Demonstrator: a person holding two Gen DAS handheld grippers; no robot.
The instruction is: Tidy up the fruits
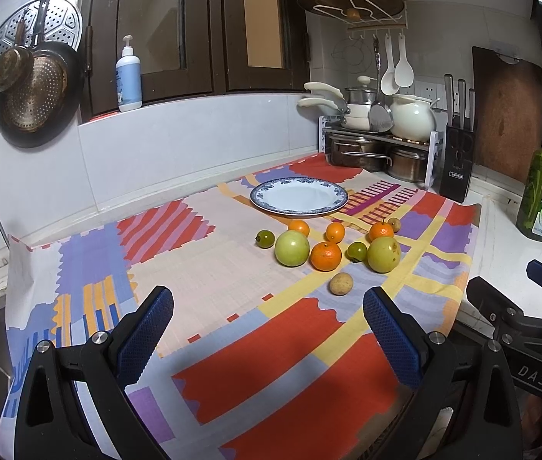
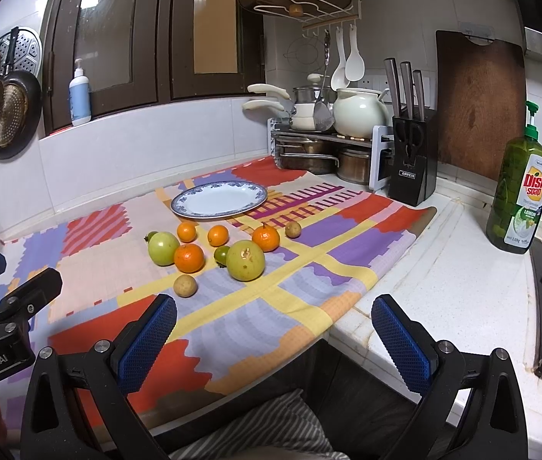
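Fruits (image 1: 324, 255) lie loosely clustered on the patterned cloth (image 1: 232, 345), just short of the empty plate (image 1: 298, 195), ahead of both grippers; left gripper (image 1: 267, 329) and right gripper (image 2: 272, 333) gape wide, empty, left likely nearer.

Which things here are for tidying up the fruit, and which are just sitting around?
For the job: oranges, green apples, small green fruits, brown fruits, plate, both open grippers.

Just around: dish soap, knife block, pots, cutting board.
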